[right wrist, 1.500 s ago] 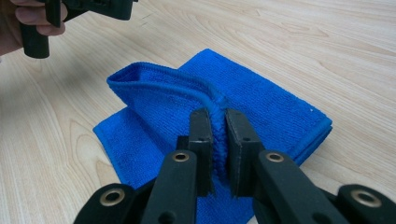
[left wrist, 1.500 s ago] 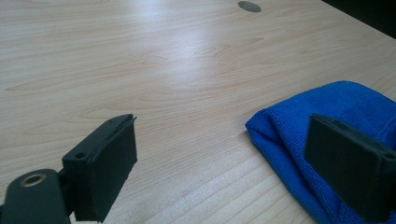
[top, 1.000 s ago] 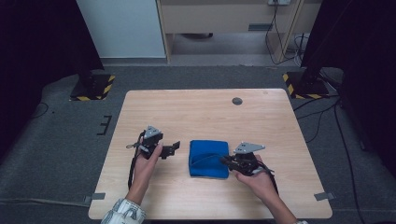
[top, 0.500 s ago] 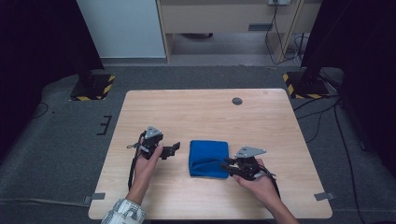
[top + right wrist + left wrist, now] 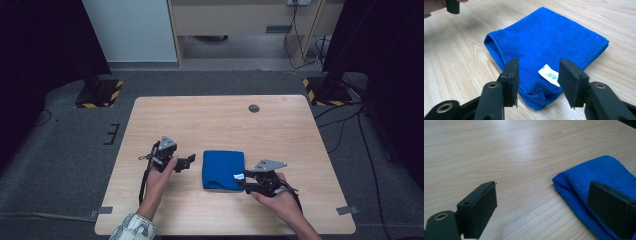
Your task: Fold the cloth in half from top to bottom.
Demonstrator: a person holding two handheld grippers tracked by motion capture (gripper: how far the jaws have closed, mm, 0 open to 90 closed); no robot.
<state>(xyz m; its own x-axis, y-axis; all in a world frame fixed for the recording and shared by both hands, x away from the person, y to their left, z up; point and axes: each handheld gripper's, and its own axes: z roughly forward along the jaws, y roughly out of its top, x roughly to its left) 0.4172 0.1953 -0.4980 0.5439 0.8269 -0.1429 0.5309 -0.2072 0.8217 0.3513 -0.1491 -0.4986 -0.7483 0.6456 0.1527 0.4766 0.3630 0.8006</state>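
A folded blue cloth lies flat on the wooden table, a white label at its near right corner. My right gripper is at that corner, low over the table. Its jaws have just been opening. In the right gripper view the right gripper stands open, with the cloth corner lying between the pads, untouched. My left gripper rests just left of the cloth, pointing at it. It is wide open, with the cloth's folded edge in front of its right pad.
A small dark round grommet sits in the table's far right part. Stand bases with yellow-black stripes flank the far corners on the floor. Bare wood stretches beyond the cloth.
The right gripper has drifted slightly toward the near edge, away from the cloth's corner. The left hand and the cloth have kept still.
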